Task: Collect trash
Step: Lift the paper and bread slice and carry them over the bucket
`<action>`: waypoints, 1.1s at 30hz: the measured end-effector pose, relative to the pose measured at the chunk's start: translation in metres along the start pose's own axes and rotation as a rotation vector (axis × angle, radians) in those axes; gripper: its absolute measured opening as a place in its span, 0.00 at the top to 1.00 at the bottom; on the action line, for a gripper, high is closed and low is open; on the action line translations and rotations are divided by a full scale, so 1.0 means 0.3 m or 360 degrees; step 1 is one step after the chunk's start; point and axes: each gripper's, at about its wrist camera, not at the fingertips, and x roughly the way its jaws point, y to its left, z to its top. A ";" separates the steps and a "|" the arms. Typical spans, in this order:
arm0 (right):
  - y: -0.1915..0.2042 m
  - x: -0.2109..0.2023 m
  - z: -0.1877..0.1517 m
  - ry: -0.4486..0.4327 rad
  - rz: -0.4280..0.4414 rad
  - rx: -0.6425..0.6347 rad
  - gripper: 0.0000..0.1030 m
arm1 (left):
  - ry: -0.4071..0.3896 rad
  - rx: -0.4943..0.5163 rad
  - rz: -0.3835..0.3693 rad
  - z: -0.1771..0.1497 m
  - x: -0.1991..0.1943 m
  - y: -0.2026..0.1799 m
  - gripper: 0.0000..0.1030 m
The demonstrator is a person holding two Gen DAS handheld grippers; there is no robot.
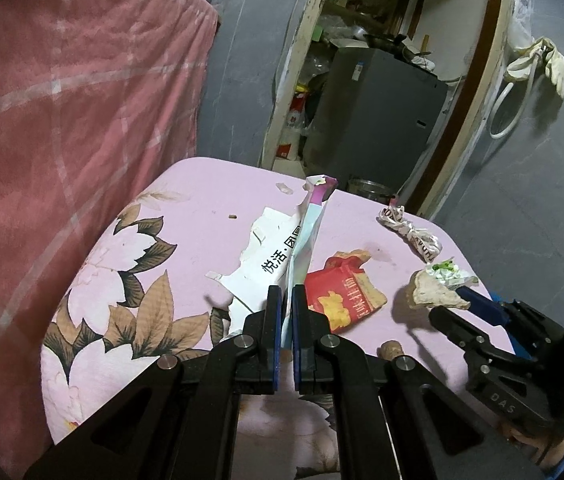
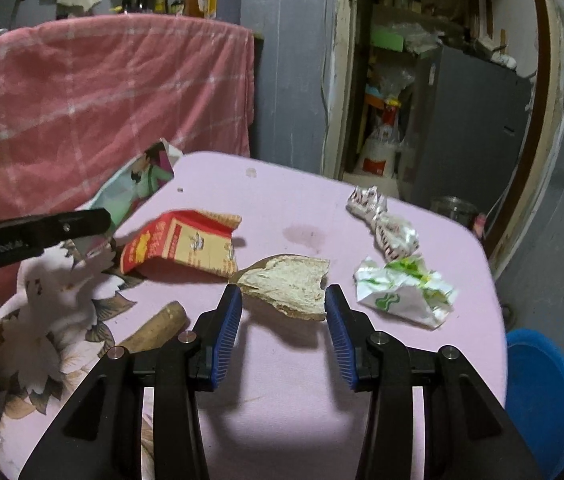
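Observation:
My left gripper (image 1: 287,292) is shut on a flattened, illustrated teal and pink packet (image 1: 314,216) that stands upright between its pads. A torn white carton (image 1: 270,256) and a red carton (image 1: 342,292) lie behind it on the pink floral tablecloth (image 1: 198,200). In the right wrist view my right gripper (image 2: 282,298) holds a beige flat scrap (image 2: 286,286) by its two edges, a little above the cloth, with its shadow underneath. Further right lie a green and white crumpled wrapper (image 2: 402,288) and a twisted silver wrapper (image 2: 386,220).
A brown stubby stick (image 2: 158,330) lies near the table's front left. A blue bin (image 2: 542,392) stands on the floor at the right. A pink blanket (image 2: 102,92) hangs behind the table. A grey cabinet (image 1: 378,120) stands in the doorway.

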 end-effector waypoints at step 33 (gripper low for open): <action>-0.261 -0.482 -0.037 -0.0730 -0.0659 0.0124 0.60 | -0.0391 0.0294 -0.0401 0.033 -0.037 -0.566 0.97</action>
